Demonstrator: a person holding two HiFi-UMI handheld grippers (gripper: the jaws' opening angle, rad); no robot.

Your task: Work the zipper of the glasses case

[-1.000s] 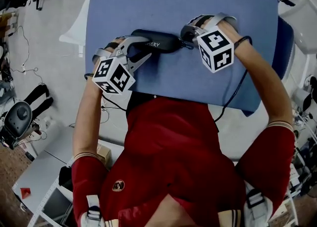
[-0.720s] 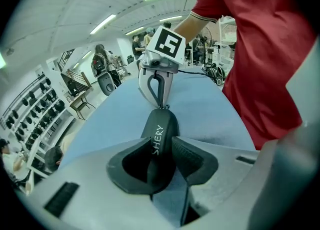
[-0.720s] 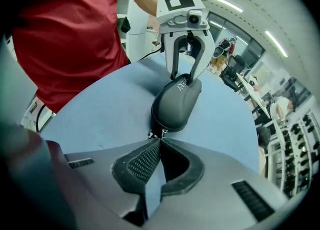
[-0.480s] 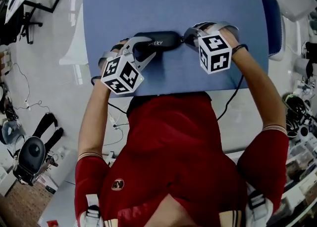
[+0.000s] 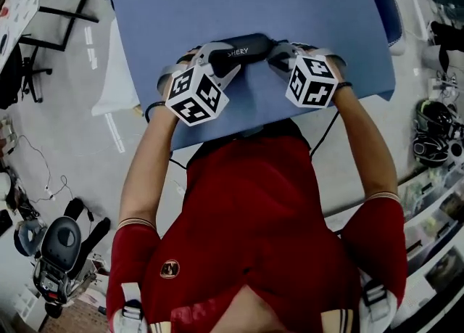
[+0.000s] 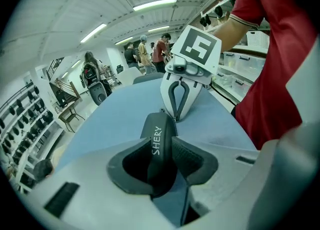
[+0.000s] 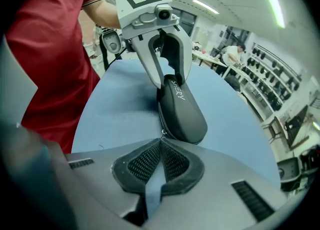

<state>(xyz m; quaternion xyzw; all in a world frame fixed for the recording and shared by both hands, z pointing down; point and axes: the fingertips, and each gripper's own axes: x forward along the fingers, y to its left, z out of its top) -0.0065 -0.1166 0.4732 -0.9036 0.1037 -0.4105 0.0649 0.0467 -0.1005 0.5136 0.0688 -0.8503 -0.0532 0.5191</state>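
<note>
A black glasses case [image 5: 246, 48] marked SHERY lies lengthwise on the blue table [image 5: 304, 5], close to its near edge. My left gripper [image 5: 214, 58] is shut across the case's left end; in the left gripper view its dark pads [image 6: 192, 156] press both sides of the case [image 6: 159, 141]. My right gripper [image 5: 278, 53] is at the case's right end. In the right gripper view its jaws [image 7: 161, 143] are shut tip to tip on the small metal zipper pull [image 7: 162, 133] at the end of the case [image 7: 184, 113]. The left gripper [image 7: 169, 79] straddles the far end.
The blue table's near edge [image 5: 239, 132] lies just under both hands, with the person's red shirt [image 5: 254, 215] against it. A white table [image 5: 116, 77] adjoins on the left. Chairs and gear [image 5: 61, 248] stand on the floor around.
My right gripper has rolled at the case's right end and shifted slightly toward the left gripper. The left gripper keeps its hold on the case. The head view has swung.
</note>
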